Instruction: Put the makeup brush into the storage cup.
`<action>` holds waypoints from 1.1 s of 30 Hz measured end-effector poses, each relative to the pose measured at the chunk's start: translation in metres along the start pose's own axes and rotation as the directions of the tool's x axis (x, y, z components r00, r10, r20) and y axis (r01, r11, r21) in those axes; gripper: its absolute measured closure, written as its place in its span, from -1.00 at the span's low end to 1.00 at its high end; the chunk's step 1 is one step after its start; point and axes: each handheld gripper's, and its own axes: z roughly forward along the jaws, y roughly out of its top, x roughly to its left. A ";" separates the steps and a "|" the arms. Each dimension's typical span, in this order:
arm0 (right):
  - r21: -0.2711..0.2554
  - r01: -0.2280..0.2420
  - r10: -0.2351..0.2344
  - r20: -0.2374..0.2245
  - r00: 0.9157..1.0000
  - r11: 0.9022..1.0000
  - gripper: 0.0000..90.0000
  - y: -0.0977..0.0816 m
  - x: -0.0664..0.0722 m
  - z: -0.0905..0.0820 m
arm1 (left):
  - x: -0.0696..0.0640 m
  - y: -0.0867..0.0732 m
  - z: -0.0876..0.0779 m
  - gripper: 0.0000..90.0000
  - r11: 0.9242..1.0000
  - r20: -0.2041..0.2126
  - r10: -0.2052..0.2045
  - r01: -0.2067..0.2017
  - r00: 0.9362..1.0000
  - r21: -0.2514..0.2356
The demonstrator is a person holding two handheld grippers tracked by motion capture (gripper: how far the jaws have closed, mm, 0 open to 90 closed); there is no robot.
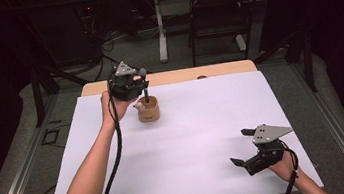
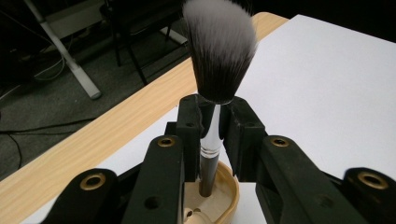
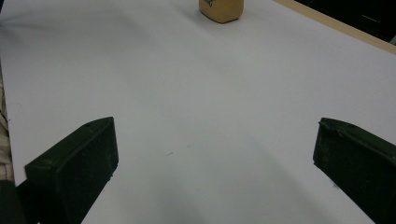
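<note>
A small tan wooden cup (image 1: 148, 111) stands on the white sheet (image 1: 203, 123) toward the back left; its base also appears as the cup (image 3: 221, 10) far off in the right gripper view. A makeup brush (image 2: 217, 51) with dark, white-tipped bristles stands upright with its handle end inside the cup (image 2: 229, 191). My left gripper (image 1: 142, 86) is shut on the brush (image 1: 144, 83), the jaws pinching its silver ferrule just above the cup. My right gripper (image 1: 241, 147) rests near the front right of the sheet, open wide with nothing between its jaws.
The sheet covers a wooden table (image 1: 177, 76) whose bare back edge shows behind the cup. A folding chair (image 1: 222, 14) and a white desk leg (image 1: 161, 28) stand on the floor beyond. Cables trail from both grippers.
</note>
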 end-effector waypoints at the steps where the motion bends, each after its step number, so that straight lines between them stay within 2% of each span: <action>1: -0.002 0.000 0.000 0.002 1.000 1.000 -1.00 0.000 0.000 0.000 | 0.000 -0.001 0.002 0.71 1.000 0.003 -0.008 0.008 1.000 0.001; 18: 0.008 0.006 -0.006 0.001 1.000 1.000 -1.00 0.000 0.000 0.001 | 0.004 -0.008 0.014 0.70 0.998 -0.001 -0.044 0.044 0.999 0.034; 33: 0.009 0.005 -0.005 -0.001 1.000 1.000 -1.00 0.000 0.001 0.001 | 0.007 -0.012 0.018 0.70 0.998 -0.008 -0.058 0.058 0.998 0.033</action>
